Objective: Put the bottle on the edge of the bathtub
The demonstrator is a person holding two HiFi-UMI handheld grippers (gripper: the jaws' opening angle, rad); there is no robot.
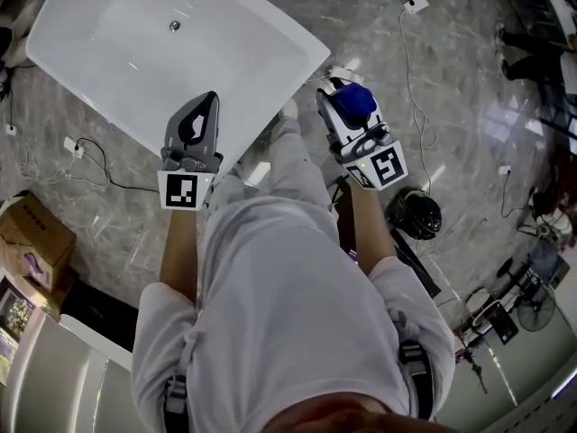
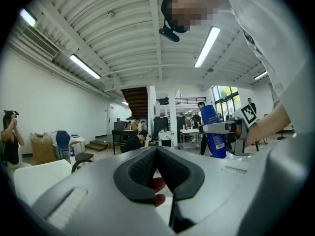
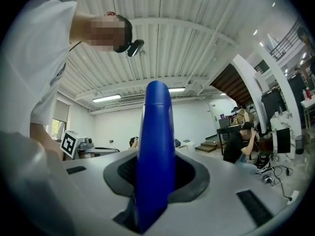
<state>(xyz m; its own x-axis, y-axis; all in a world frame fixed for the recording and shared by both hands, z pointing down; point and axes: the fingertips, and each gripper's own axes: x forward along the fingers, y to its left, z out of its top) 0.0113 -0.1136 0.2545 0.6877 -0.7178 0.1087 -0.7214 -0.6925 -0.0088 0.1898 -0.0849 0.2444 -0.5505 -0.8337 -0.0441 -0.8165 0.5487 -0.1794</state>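
A blue bottle (image 1: 356, 103) stands upright between the jaws of my right gripper (image 1: 343, 106), which is shut on it. In the right gripper view the bottle (image 3: 156, 151) fills the gap between the dark pads and rises toward the ceiling. The white bathtub (image 1: 290, 32) lies at the upper left, and the bottle hangs over the floor to the right of its near corner. My left gripper (image 1: 206, 114) is shut with nothing in it, over the tub's near edge. From the left gripper (image 2: 156, 150) view, the bottle (image 2: 214, 132) shows to the right.
Grey marble floor surrounds the tub. A black helmet (image 1: 416, 213) lies on the floor at my right. Cables and a power strip (image 1: 416, 5) trail across the floor. A cardboard box (image 1: 32, 234) sits at the left, and a small fan (image 1: 534, 307) at the lower right.
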